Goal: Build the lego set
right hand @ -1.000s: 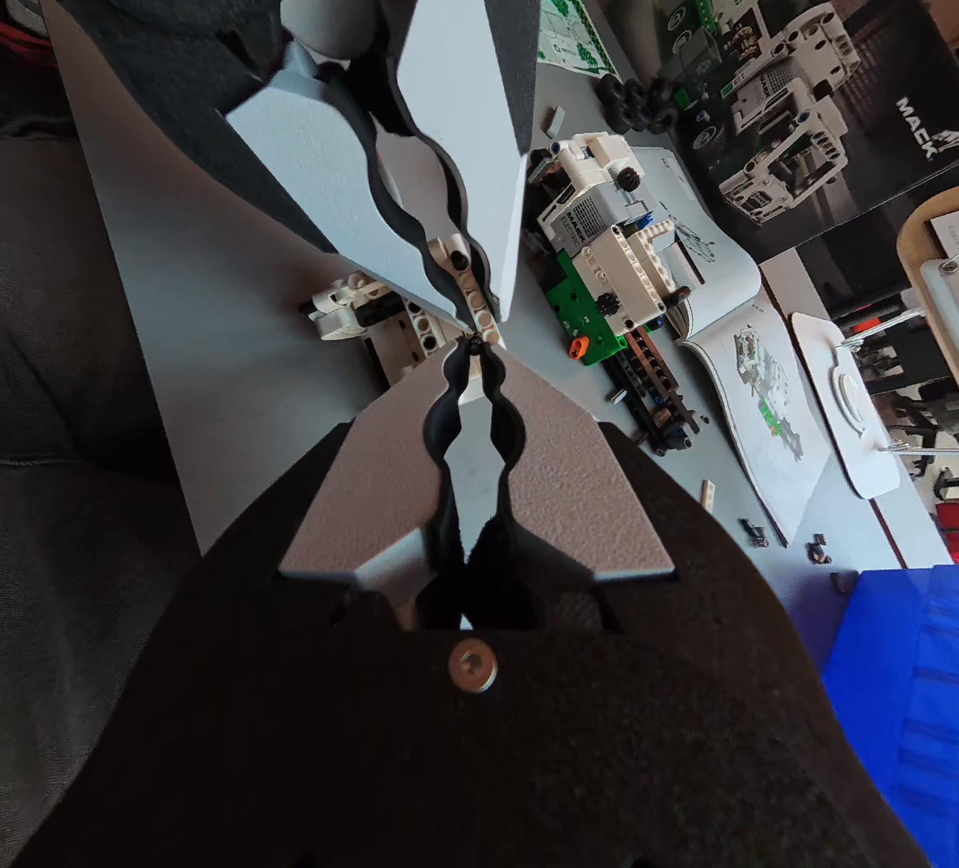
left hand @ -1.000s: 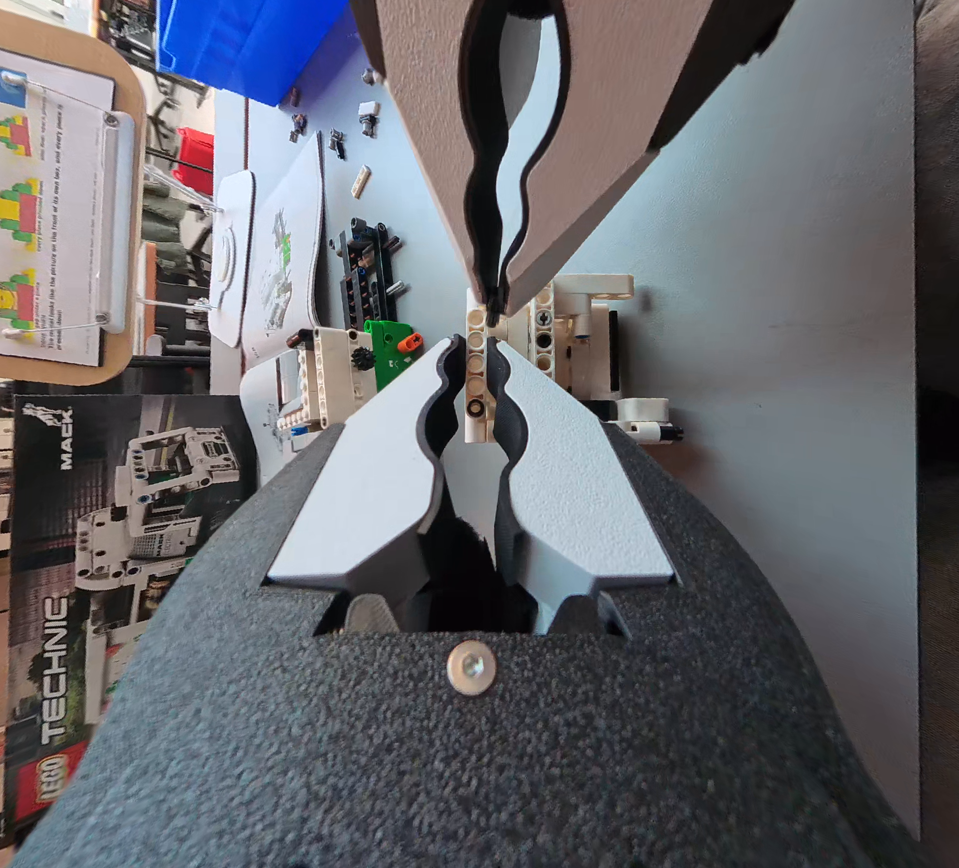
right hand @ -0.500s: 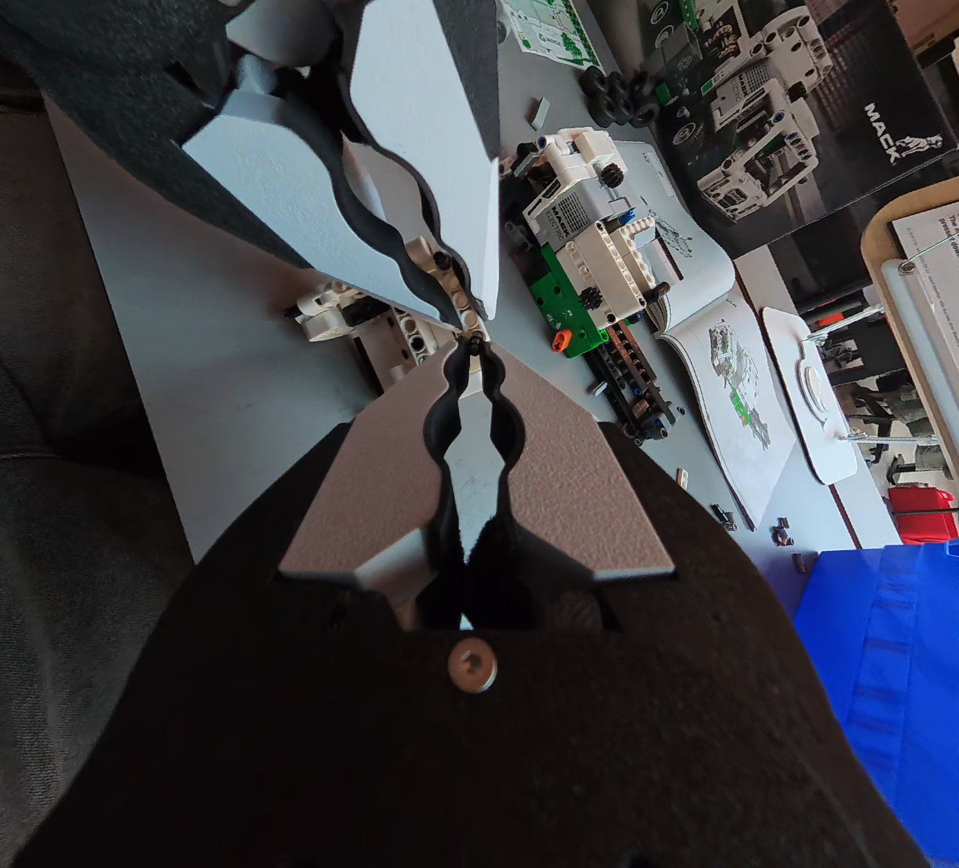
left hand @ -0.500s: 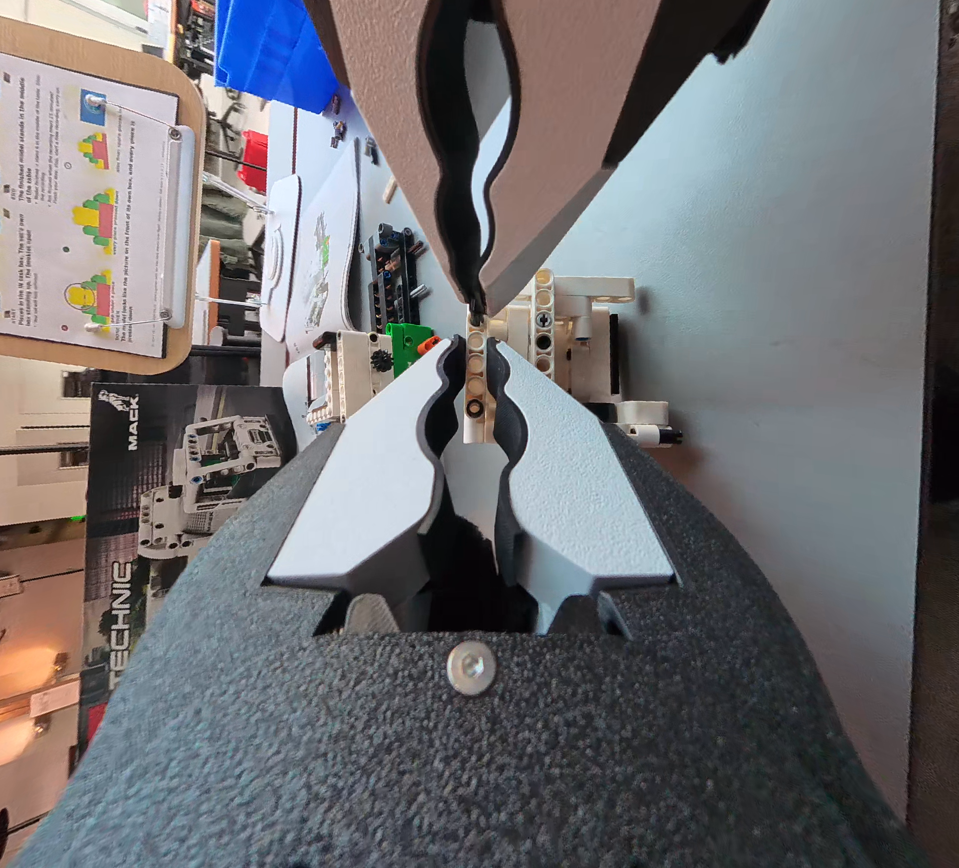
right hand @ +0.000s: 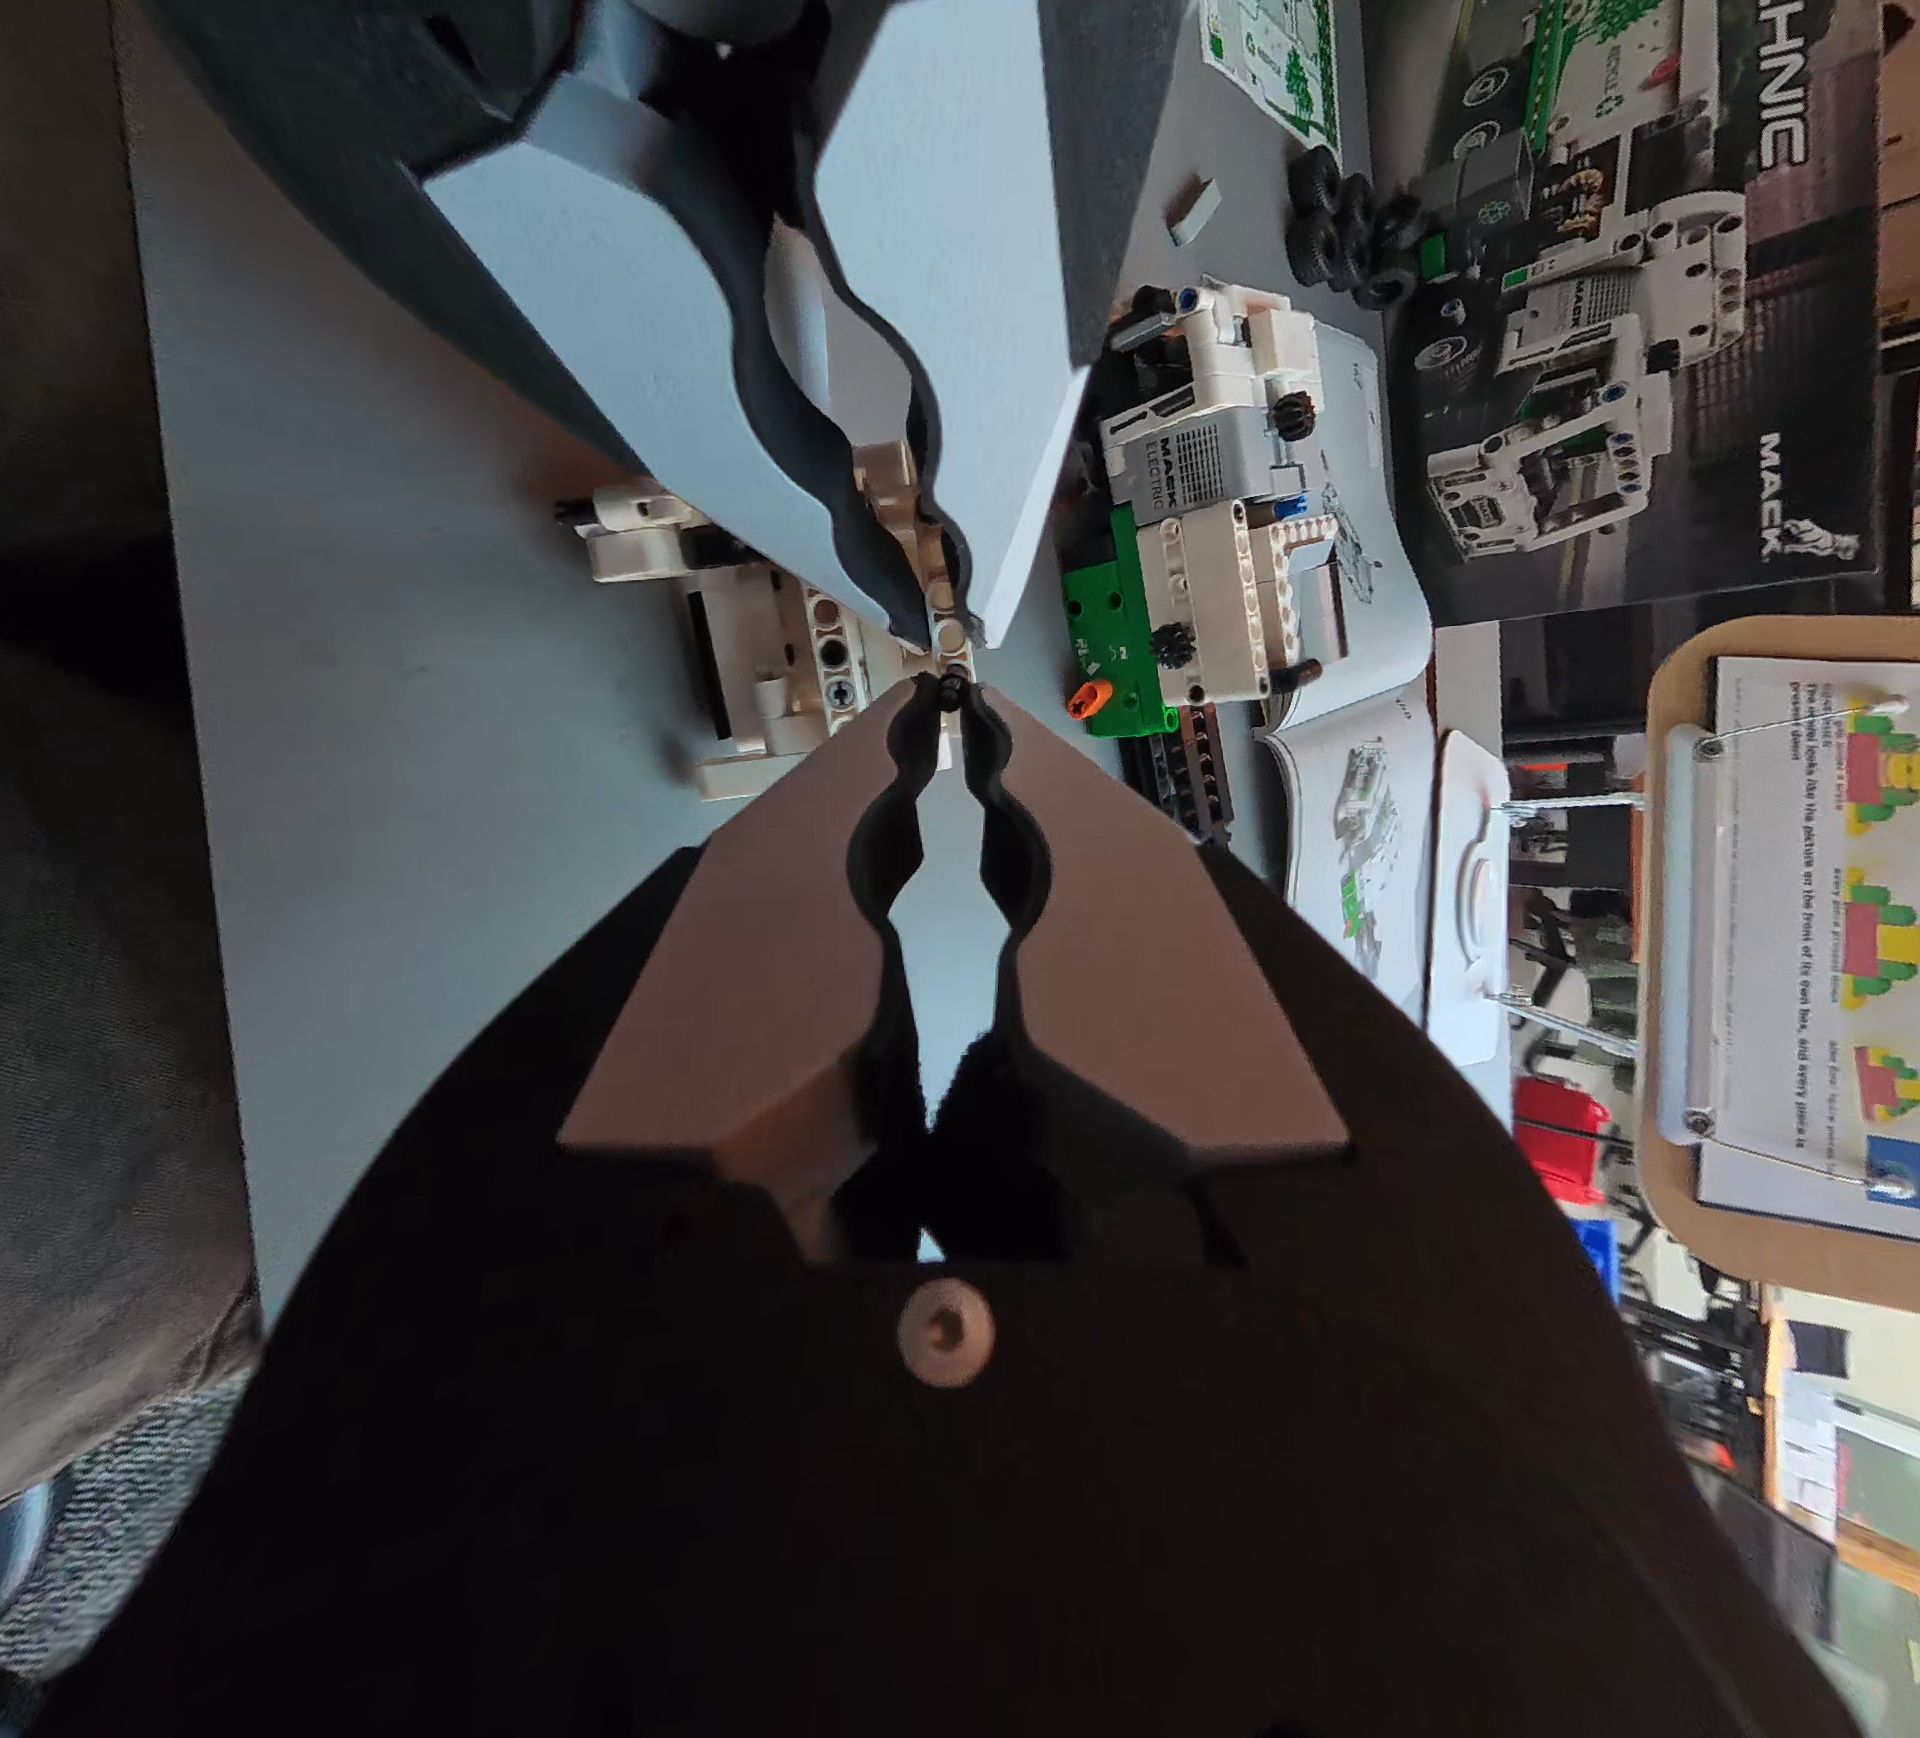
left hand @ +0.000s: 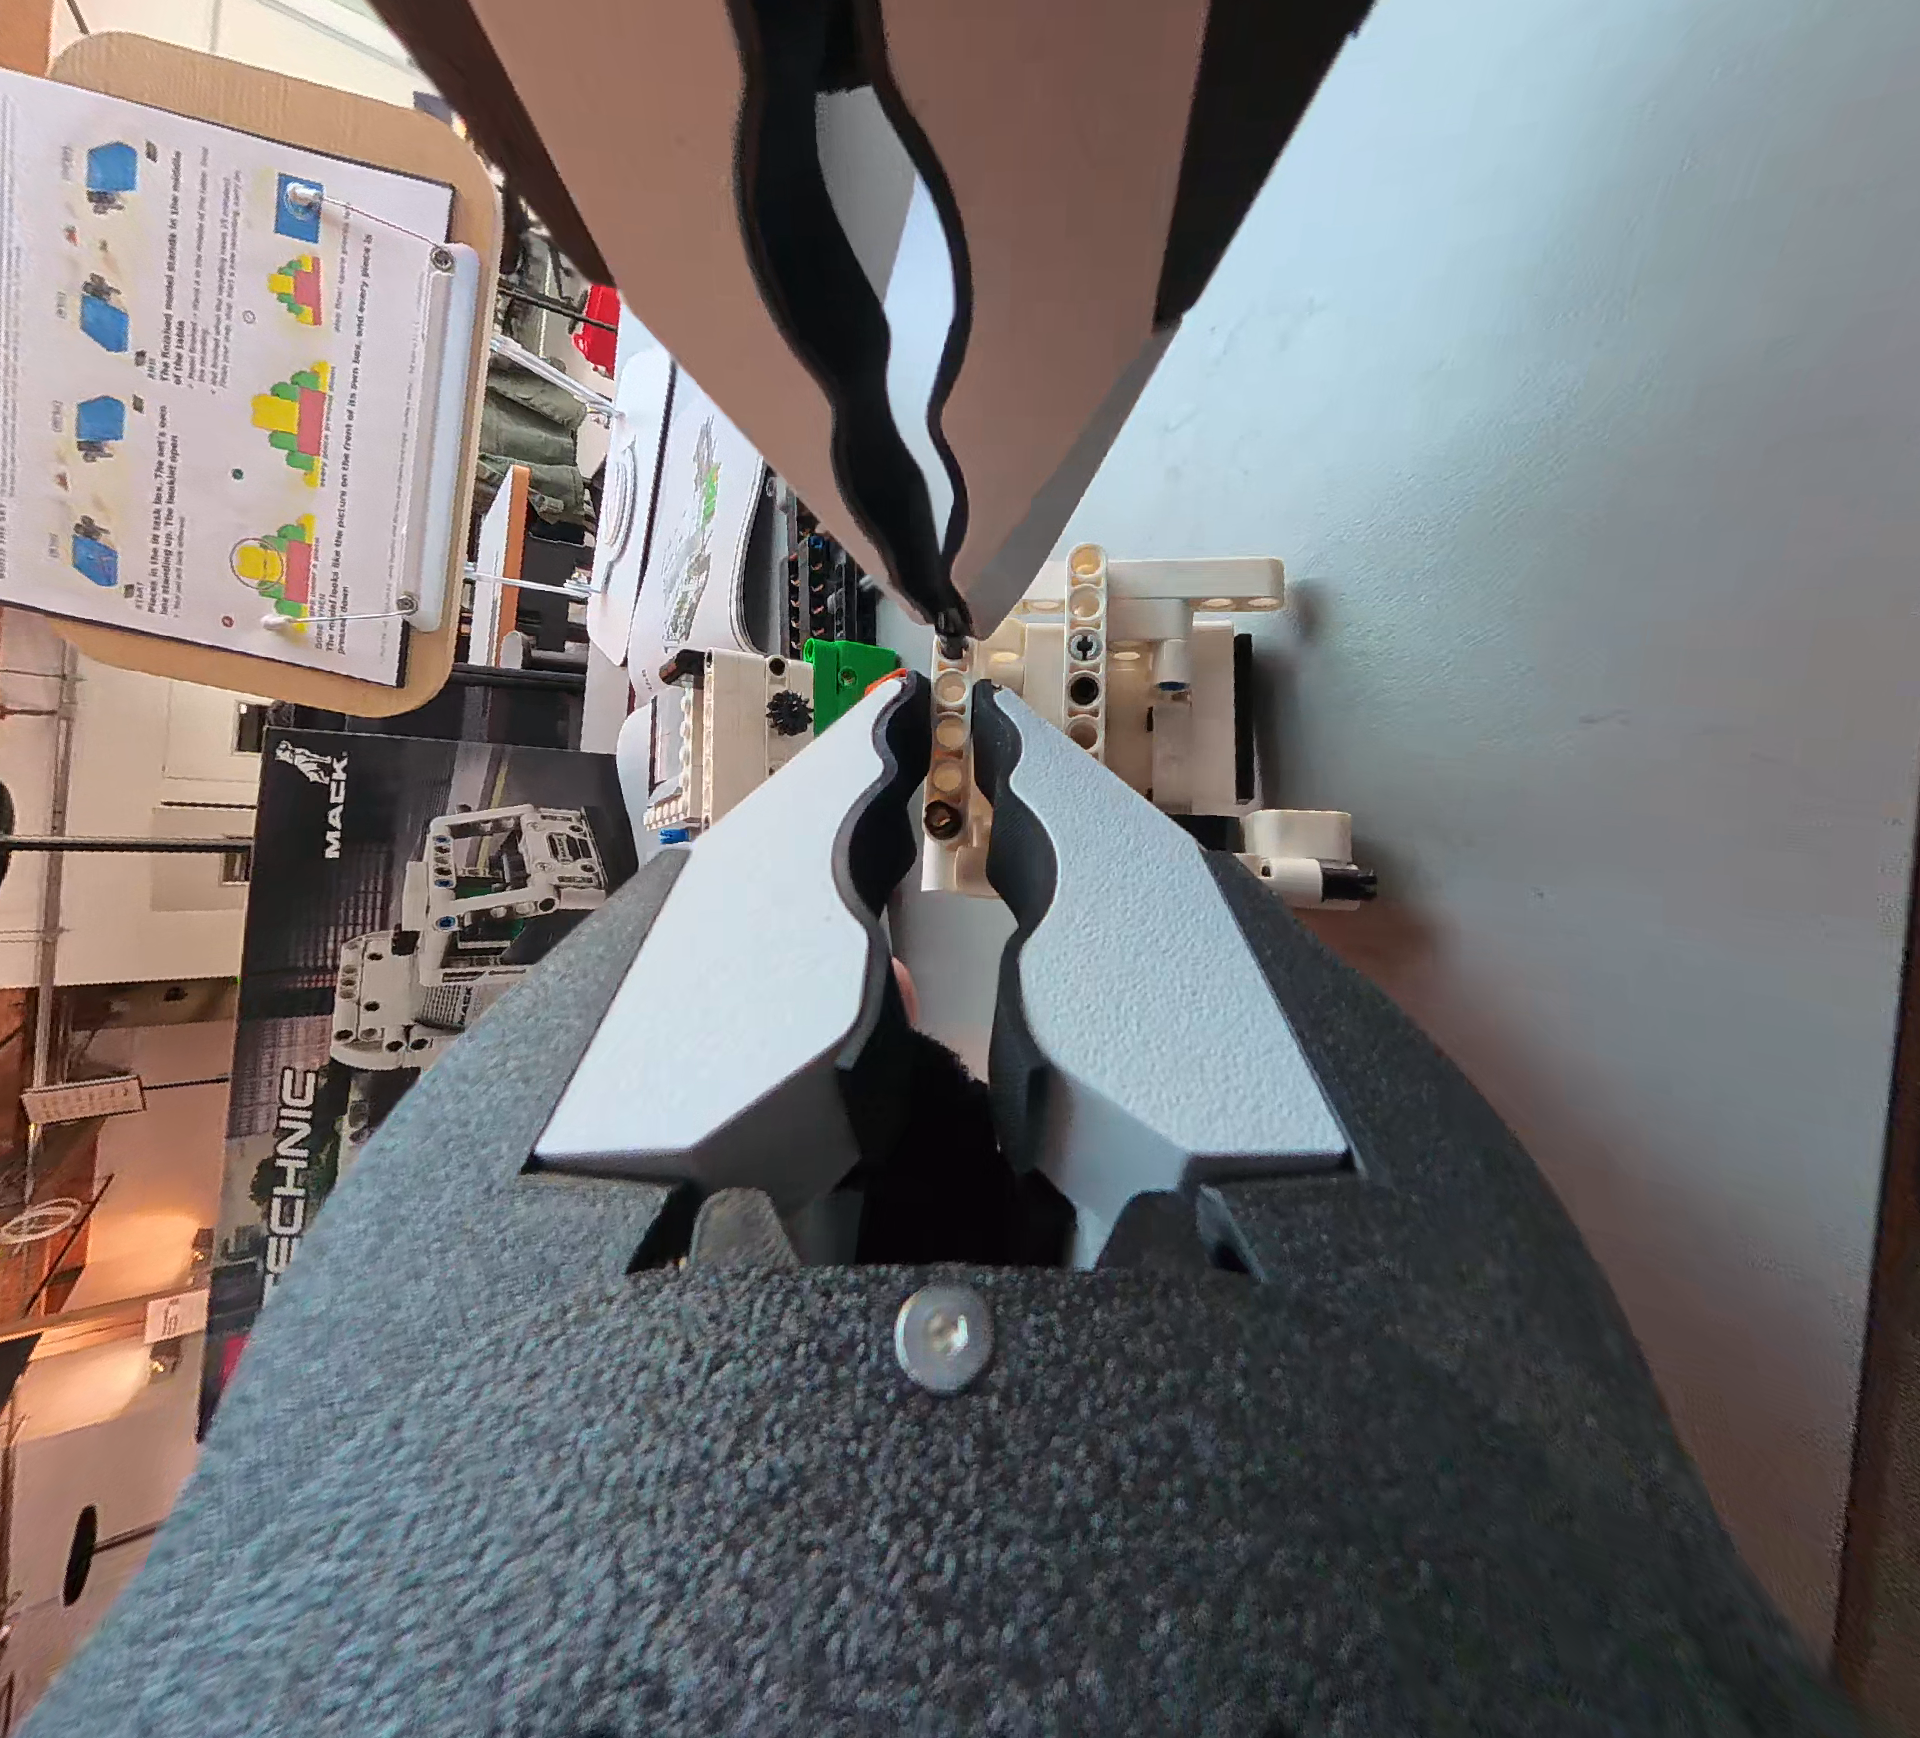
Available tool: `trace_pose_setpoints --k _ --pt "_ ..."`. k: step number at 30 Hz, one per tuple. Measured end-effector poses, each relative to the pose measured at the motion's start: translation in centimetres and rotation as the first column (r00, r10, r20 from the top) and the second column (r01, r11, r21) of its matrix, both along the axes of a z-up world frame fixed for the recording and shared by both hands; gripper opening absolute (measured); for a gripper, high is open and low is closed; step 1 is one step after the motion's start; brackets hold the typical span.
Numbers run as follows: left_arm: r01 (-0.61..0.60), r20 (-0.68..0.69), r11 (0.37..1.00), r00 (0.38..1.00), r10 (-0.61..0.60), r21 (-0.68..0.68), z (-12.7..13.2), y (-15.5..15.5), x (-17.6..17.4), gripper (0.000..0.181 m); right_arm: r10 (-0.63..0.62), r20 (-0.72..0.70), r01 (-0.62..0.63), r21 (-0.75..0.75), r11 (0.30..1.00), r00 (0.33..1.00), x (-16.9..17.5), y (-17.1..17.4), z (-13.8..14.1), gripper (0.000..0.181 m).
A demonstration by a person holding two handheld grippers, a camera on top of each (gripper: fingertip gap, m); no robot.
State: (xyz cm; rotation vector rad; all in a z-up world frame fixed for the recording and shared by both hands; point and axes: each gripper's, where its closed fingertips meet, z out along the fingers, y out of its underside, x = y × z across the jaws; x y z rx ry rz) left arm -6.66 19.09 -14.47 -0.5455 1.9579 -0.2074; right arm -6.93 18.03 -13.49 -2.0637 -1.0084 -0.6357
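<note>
My left gripper (left hand: 956,691) is shut on a white Technic beam (left hand: 954,753) with a row of holes, held above the grey table (left hand: 1558,545). My right gripper (right hand: 948,689) is shut on a small black pin (right hand: 950,686) and faces the left one tip to tip. The pin (left hand: 951,623) touches the far end of the beam (right hand: 951,628). The right gripper (left hand: 954,623) comes in from the top of the left wrist view; the left gripper (right hand: 935,634) comes in from the top of the right wrist view. A white sub-assembly (left hand: 1143,680) lies on the table behind them.
A white and green truck cab build (right hand: 1195,566) rests on an open instruction booklet (right hand: 1351,805), with a black frame (right hand: 1184,774) beside it. Black tyres (right hand: 1340,223) and the set's box (right hand: 1662,234) lie farther off. A clipboard with a sheet (left hand: 239,369) stands at the table's edge. My left and right fingertips are right by each other.
Both grippers have tilted and shifted together, so the background has swung. The pin stays at the end of the beam, and both grips are unchanged.
</note>
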Motion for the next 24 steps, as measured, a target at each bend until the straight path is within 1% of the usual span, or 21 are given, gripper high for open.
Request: trace_pose_setpoints --k 2,4,6,11,18,20,22,24 --pt "0.002 0.000 1.000 1.000 -0.002 0.001 0.0 0.1 0.0 0.006 0.018 0.026 -0.018 -0.007 1.000 1.000 -0.2 0.2 0.0 0.003" --pt "0.000 -0.001 1.000 1.000 0.000 -0.010 -0.1 0.1 0.0 0.007 0.016 0.015 -0.016 -0.030 0.999 1.000 -0.2 0.3 0.0 0.003" --pt "-0.001 0.009 1.000 1.000 0.001 0.021 -0.1 0.2 0.1 0.007 0.006 0.011 -0.005 -0.055 0.998 1.000 -0.2 0.4 0.0 0.003" --pt "0.011 0.010 1.000 1.000 -0.011 -0.001 -0.2 0.2 0.0 0.007 0.006 -0.097 -0.011 -0.050 0.999 0.995 -0.2 0.4 -0.1 0.003" --pt "-0.003 -0.020 1.000 1.000 0.003 -0.030 -0.4 0.9 0.2 0.007 -0.029 -0.172 0.008 -0.124 0.992 0.985 0.1 1.2 -0.4 0.003" --pt "0.008 -0.056 0.996 0.998 -0.013 -0.086 -0.7 0.9 0.3 0.007 -0.032 -0.266 -0.026 -0.211 0.977 0.963 0.2 1.2 -0.6 0.003" --pt "0.026 -0.125 0.984 0.991 -0.049 -0.176 -1.3 1.0 0.6 0.007 -0.042 -0.360 -0.091 -0.345 0.934 0.932 0.7 1.4 -1.1 0.003" --pt "0.033 -0.213 0.957 0.972 -0.098 -0.289 -2.1 1.2 1.0 0.007 0.011 -0.349 -0.175 -0.442 0.880 0.937 1.2 1.6 -1.9 0.003"
